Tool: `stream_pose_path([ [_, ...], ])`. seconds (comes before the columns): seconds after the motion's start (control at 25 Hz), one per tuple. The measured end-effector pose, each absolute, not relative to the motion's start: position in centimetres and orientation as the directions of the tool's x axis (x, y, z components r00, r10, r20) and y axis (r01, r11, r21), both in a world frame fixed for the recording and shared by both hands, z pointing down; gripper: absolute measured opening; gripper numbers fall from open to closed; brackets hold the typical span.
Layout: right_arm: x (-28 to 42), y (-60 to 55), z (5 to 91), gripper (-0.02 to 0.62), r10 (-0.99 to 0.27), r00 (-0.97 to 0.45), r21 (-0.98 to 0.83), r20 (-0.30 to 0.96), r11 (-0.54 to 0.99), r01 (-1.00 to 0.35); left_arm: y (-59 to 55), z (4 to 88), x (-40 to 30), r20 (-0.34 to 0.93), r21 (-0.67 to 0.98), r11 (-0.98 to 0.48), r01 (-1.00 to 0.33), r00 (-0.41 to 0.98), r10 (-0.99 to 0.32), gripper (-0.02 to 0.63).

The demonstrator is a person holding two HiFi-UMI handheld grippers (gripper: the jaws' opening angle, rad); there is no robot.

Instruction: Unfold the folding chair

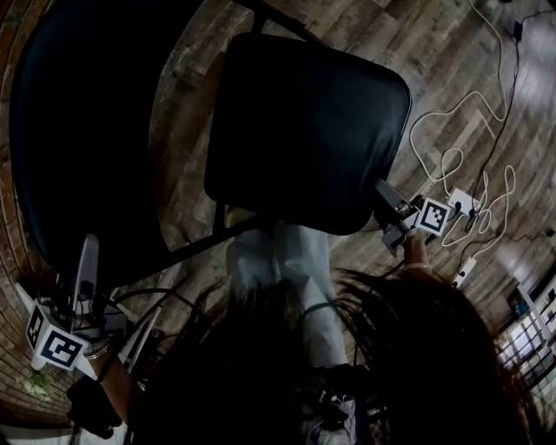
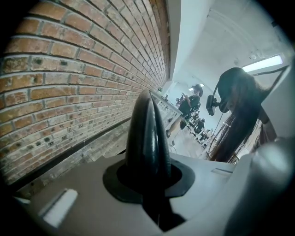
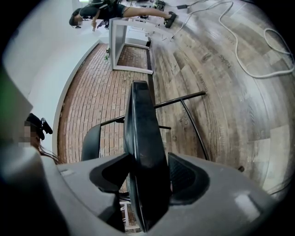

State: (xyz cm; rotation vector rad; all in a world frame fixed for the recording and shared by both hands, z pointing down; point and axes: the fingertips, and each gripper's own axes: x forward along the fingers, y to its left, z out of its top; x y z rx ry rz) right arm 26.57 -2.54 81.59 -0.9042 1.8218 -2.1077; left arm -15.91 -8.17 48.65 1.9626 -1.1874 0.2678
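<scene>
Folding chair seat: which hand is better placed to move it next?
Right, probably. The right gripper has the edge of the seat between its fingers, so it could move it directly. The left gripper is shut on the backrest, better for steadying the chair.

The head view is dim and underexposed. The folding chair reads as flat black, and only the wooden floor at the upper right catches light. Both gripper views are brighter. A ceiling light strip glares in the left gripper view, and the white wall washes out in the right. Straight lines bow towards the dark, vignetted corners, and near parts are soft.
</scene>
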Motion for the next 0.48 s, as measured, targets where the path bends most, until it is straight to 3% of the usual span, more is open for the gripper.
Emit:
stream_pose_path([
  [0.48,27.9,-2.0,82.9,0.258,-0.548,-0.752,-0.929,0.366,-0.256,-0.266,-7.7,48.7,-14.0,0.539,0.546,-0.227,-0.807,0.545,-0.642,0.063],
])
